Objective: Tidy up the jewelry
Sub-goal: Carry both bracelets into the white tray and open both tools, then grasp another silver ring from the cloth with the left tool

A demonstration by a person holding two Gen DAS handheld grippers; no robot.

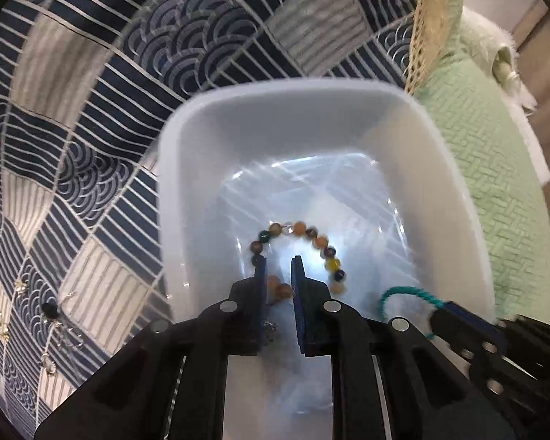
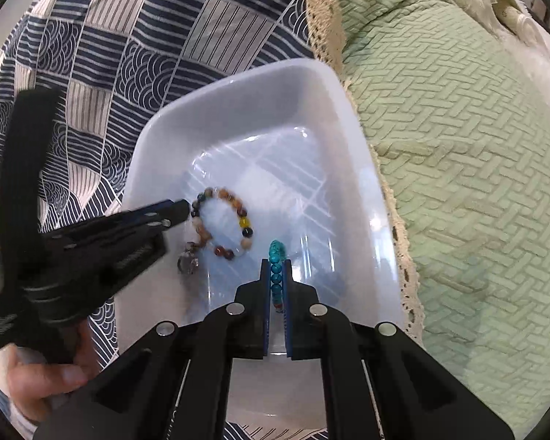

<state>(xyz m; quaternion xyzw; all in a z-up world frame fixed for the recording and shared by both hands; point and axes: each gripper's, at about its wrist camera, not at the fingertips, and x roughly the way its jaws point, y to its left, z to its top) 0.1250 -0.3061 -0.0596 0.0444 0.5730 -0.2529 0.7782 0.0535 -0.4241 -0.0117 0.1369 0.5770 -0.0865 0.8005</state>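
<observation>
A white plastic bin (image 1: 187, 168) sits on the patterned cloth; it also shows in the right wrist view (image 2: 154, 135). A multicoloured bead bracelet (image 1: 311, 236) lies on its floor, also in the right wrist view (image 2: 238, 212). My left gripper (image 1: 278, 267) is inside the bin over the bracelet, jaws slightly apart, holding nothing; it shows in the right wrist view (image 2: 181, 207). My right gripper (image 2: 277, 267) is shut on a turquoise bead bracelet (image 2: 276, 256) above the bin floor; that bracelet shows in the left wrist view (image 1: 403, 291).
Several small earrings and charms (image 1: 51, 315) lie on the blue patchwork cloth (image 1: 91, 91) left of the bin. A green textured cover (image 2: 458, 165) with lace trim lies to the right. A small clear charm (image 2: 187, 262) lies in the bin by the bracelet.
</observation>
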